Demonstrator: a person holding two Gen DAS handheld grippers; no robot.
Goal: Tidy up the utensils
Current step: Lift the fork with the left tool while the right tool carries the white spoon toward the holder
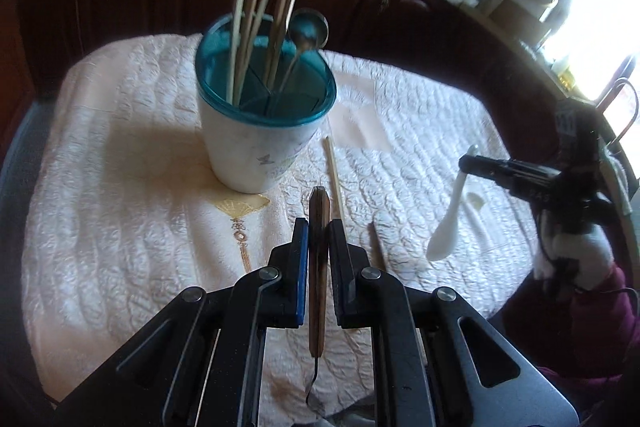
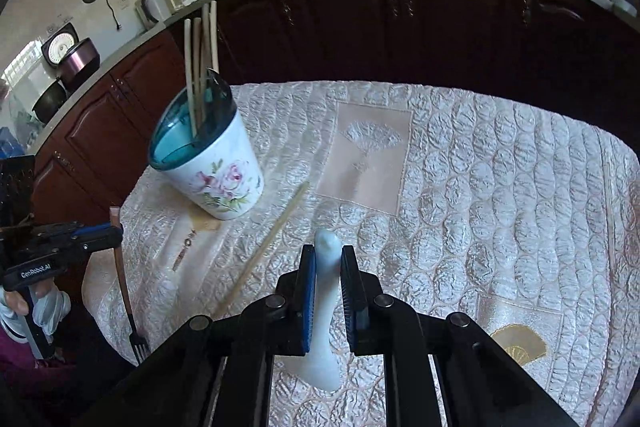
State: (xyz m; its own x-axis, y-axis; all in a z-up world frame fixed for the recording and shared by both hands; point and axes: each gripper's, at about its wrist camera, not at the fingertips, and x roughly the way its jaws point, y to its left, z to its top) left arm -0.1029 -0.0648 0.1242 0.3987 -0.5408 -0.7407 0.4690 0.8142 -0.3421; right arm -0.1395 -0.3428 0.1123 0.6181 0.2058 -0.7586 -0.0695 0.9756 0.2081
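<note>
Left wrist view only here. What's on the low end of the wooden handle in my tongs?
Observer: A fork. The right wrist view shows its tines hanging below the left tongs.
Operator: Right tongs square on the spoon?
Observer: Yes. The right tongs are shut on the spoon handle. Its end pokes past the pads and the bowl hangs below.
Operator: Anything on the cup's far side?
Observer: The cup has a pink flower print there.
</note>
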